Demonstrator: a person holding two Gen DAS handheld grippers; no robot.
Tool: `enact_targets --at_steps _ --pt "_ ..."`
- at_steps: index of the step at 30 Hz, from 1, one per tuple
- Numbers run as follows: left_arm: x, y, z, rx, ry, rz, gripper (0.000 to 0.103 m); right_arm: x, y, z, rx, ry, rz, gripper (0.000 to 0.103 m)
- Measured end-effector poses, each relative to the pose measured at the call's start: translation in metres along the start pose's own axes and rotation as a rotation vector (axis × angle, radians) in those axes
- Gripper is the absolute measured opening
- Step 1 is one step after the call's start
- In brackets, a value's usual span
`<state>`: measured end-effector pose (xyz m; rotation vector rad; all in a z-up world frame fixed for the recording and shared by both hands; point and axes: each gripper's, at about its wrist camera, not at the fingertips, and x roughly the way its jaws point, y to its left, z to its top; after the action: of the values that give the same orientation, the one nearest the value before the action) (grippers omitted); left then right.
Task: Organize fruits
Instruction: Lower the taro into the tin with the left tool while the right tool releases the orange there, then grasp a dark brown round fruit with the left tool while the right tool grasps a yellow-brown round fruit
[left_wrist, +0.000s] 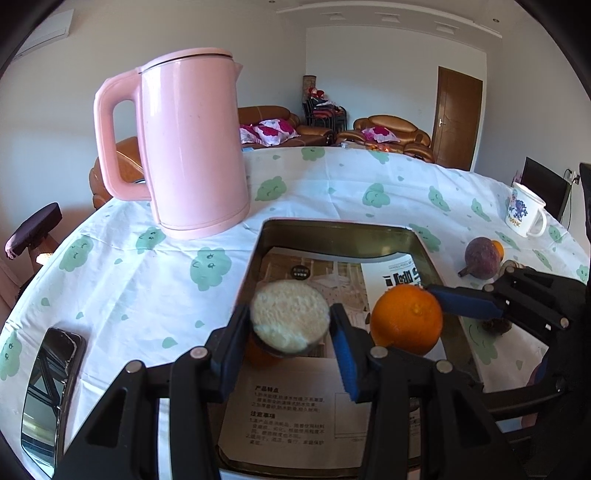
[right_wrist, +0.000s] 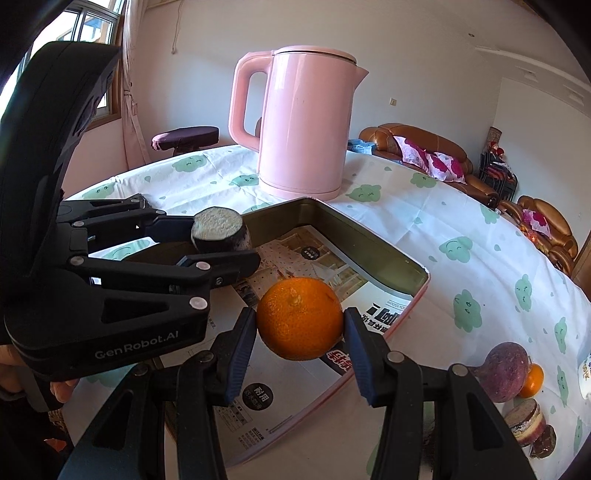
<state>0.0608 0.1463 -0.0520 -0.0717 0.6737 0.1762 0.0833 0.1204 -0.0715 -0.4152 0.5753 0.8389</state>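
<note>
My left gripper (left_wrist: 291, 325) is shut on a cut dark-skinned fruit with a pale face (left_wrist: 290, 319), held above the paper-lined metal tray (left_wrist: 332, 227); it also shows in the right wrist view (right_wrist: 218, 229). An orange thing, partly hidden, lies under it (left_wrist: 258, 356). My right gripper (right_wrist: 300, 325) is shut on an orange (right_wrist: 300, 323) above the tray (right_wrist: 369, 240); the orange shows in the left wrist view (left_wrist: 406, 319) too. A whole purple fruit (right_wrist: 504, 371) and a small orange fruit (right_wrist: 533, 380) lie on the tablecloth to the right.
A pink kettle (left_wrist: 192, 147) stands behind the tray. A phone (left_wrist: 48, 391) lies at the left. A white mug (left_wrist: 524, 210) stands at the far right. Layered cake-like pieces (right_wrist: 524, 421) lie near the front right edge.
</note>
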Motion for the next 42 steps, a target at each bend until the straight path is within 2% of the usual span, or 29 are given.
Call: enact_targets --at_steps 20,25,27,29,32,35,42 --pt "-0.003 0.001 -0.001 0.009 -0.020 0.022 0.049 0.000 0.003 0.000 -0.010 -0.001 -0.023 0.051" --pt "-0.007 0.002 -0.001 0.010 -0.036 0.026 0.053 -0.004 0.003 0.000 -0.011 -0.020 -0.036 0.061" --pt "-0.009 0.001 -0.001 0.010 -0.049 0.039 0.062 -0.004 0.002 0.000 -0.005 -0.022 -0.037 0.061" --pt "-0.013 0.002 -0.002 0.007 -0.069 0.040 0.066 -0.004 0.001 0.001 -0.001 -0.024 -0.041 0.061" --pt "-0.021 0.003 -0.002 -0.014 -0.107 0.034 0.067 -0.008 0.000 0.000 0.007 -0.046 -0.057 0.061" --pt "-0.027 0.001 -0.002 -0.043 -0.135 0.024 0.072 -0.019 -0.008 -0.002 0.047 -0.093 -0.083 0.061" --pt "-0.049 -0.030 0.005 -0.017 -0.203 -0.020 0.075 -0.061 -0.044 -0.019 0.136 -0.152 -0.141 0.061"
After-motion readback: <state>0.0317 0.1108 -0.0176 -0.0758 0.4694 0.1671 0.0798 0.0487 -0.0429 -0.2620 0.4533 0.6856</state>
